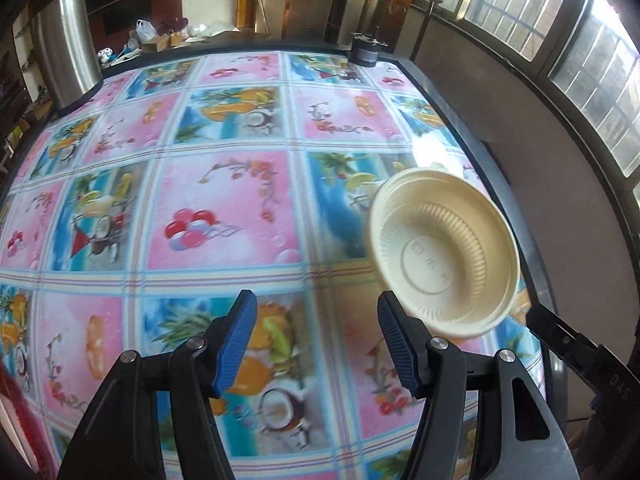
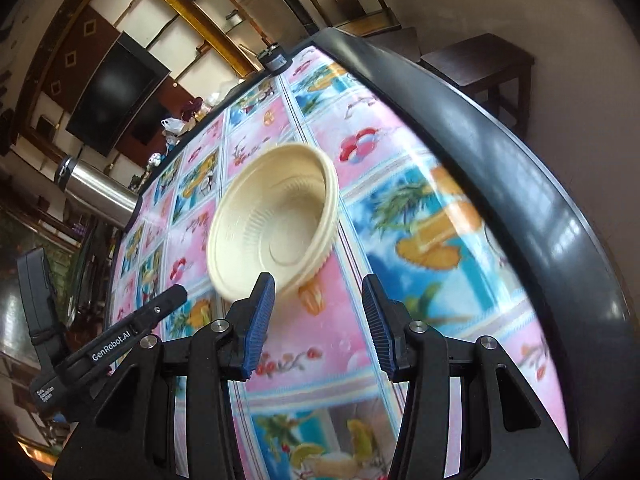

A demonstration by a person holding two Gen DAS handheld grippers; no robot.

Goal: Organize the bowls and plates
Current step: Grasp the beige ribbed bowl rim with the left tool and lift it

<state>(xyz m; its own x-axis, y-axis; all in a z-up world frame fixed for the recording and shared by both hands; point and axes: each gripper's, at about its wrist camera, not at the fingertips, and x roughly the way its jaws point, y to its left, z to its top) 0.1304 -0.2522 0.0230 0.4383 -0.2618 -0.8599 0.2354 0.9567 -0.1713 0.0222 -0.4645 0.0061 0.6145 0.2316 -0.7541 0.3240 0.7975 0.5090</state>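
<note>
Left gripper [image 1: 316, 300]: jaws apart, empty, over the table [image 1: 224, 216]. Bowl [image 1: 444, 256] to its right, tilted and blurred, near the table's right edge. Right gripper [image 2: 318, 282]: jaws apart too, nothing between, bowl just ahead of its left finger. Best to pinch the rim squarely, without nudging the bowl toward the edge. Counted: one bowl, perhaps nested; no plates; two grippers.

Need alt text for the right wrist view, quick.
A cream ribbed bowl sits tilted on a fruit-print tablecloth, just beyond the right claw, whose blue pads stand apart with nothing between them. The left claw pokes in from the left; a steel bin stands behind.
</note>
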